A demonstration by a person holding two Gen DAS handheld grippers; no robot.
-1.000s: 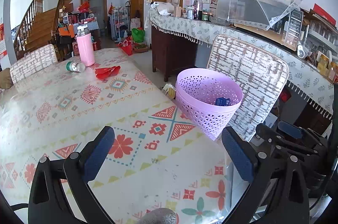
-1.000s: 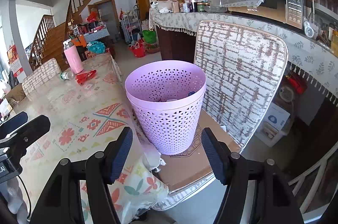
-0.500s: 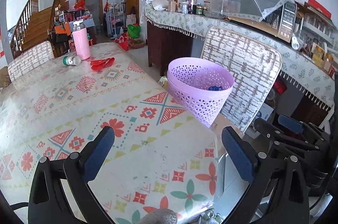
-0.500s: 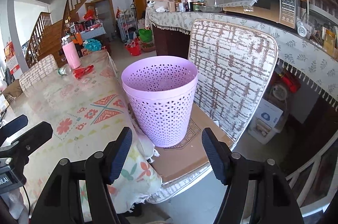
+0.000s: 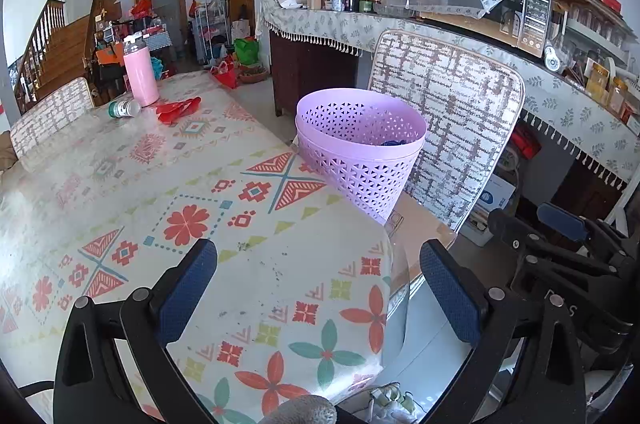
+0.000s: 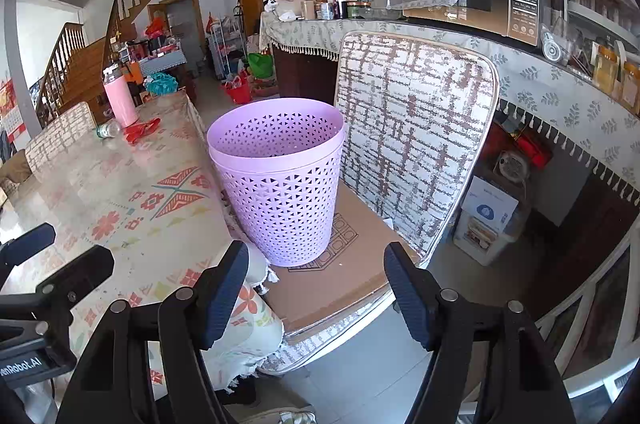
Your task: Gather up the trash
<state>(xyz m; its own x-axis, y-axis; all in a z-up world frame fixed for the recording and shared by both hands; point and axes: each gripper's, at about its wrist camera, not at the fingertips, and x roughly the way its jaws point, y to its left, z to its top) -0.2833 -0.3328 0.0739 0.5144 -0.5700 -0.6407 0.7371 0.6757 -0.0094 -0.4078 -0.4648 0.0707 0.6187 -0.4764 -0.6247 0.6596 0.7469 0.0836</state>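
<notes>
A lilac perforated waste basket stands on a chair seat beside the table; it also shows in the right wrist view. Something dark blue lies inside it. At the table's far end lie a red wrapper and a small bottle on its side, both also in the right wrist view, the wrapper and the bottle. My left gripper is open and empty over the table's near corner. My right gripper is open and empty in front of the basket.
A pink flask stands by the far trash. A patterned-cushion chair holds the basket on a cardboard sheet. A sideboard with microwave and food cover runs behind. Another chair stands at the table's far left.
Both grippers have drawn back and away from the basket, which looks smaller and farther off. Both stay open and empty.
</notes>
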